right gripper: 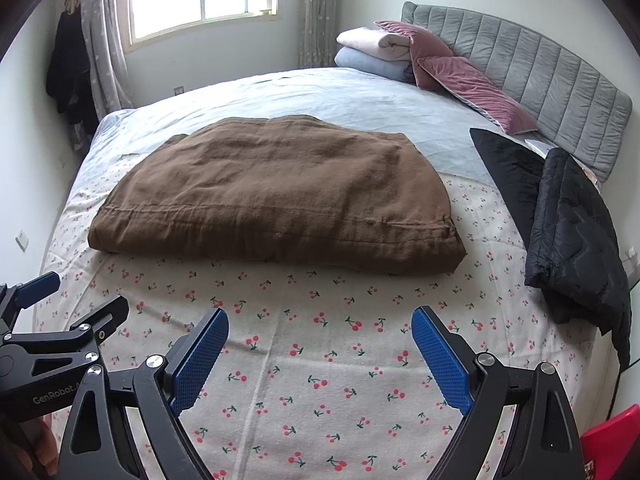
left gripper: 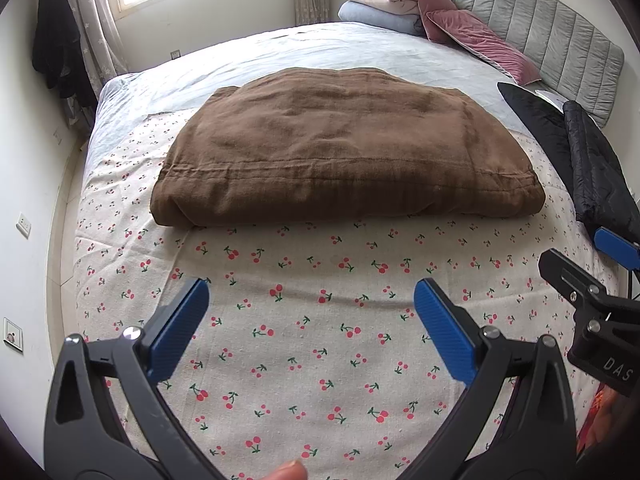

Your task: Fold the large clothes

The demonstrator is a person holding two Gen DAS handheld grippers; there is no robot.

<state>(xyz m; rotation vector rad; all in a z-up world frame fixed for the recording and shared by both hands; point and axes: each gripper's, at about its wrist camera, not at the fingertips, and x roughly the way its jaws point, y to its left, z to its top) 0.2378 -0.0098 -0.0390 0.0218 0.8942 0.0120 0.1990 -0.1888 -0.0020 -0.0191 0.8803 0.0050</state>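
Left wrist view first: the left gripper (left gripper: 311, 312) hangs low over the cherry-print sheet (left gripper: 304, 360), its blue pads spread wide and grasping nothing, with bare sheet showing between them. Ahead, the brown garment (left gripper: 344, 152) lies folded into a thick rectangular bundle in the middle of the bed, apart from both tools, its stitched hem running along the near edge. At the right border the right gripper (left gripper: 592, 268) pokes in, partly cut off by the frame, one blue pad and one black finger visible with a clear gap. A fingertip (left gripper: 288, 472) peeks up at the bottom edge; the rest of that hand is out of frame. Far right, a black quilted jacket (left gripper: 596, 176) lies folded near the grey headboard (left gripper: 532, 28), its lower end hidden behind the right gripper. Over to the right wrist view: the right gripper (right gripper: 320, 332) is released too, pads wide apart above the sheet (right gripper: 320, 380), empty. The brown garment (right gripper: 276, 196) sits ahead and slightly left, flat and folded. The left gripper (right gripper: 72, 292) enters at the left edge, fingers parted, its body cropped. The black jacket (right gripper: 576, 240) lies at the right, pink pillows (right gripper: 476, 88) and folded blankets (right gripper: 372, 52) beyond, and something red (right gripper: 612, 440) in the bottom right corner is too cropped to identify.
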